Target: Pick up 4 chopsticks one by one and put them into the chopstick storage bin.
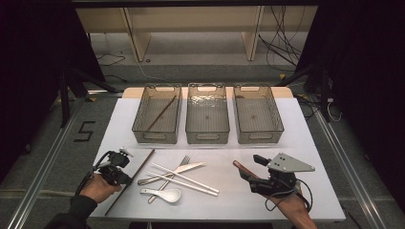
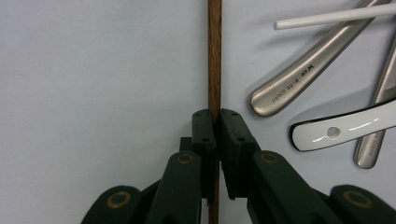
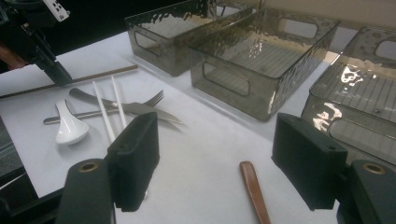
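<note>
A brown wooden chopstick [image 1: 143, 162] lies slanted on the white table [image 1: 224, 202] at the front left. My left gripper [image 1: 125, 180] is shut on it, and in the left gripper view the jaws pinch the chopstick [image 2: 214, 56] at my left gripper [image 2: 215, 128]. A second brown chopstick [image 1: 160, 113] lies in the left bin [image 1: 137, 113]. At the front right my right gripper [image 1: 252, 169] is open over a brown wooden handle [image 1: 238, 166]. In the right gripper view that handle [image 3: 254, 190] lies on the table between the pads of my right gripper [image 3: 219, 163], untouched.
Middle bin [image 1: 207, 136] and right bin [image 1: 279, 117] stand at the back, clear and smoky. Between the grippers lie two white chopsticks [image 1: 191, 179], a fork [image 1: 184, 160], a knife [image 1: 191, 166] and a white spoon [image 1: 168, 194]. The table's front edge is near both hands.
</note>
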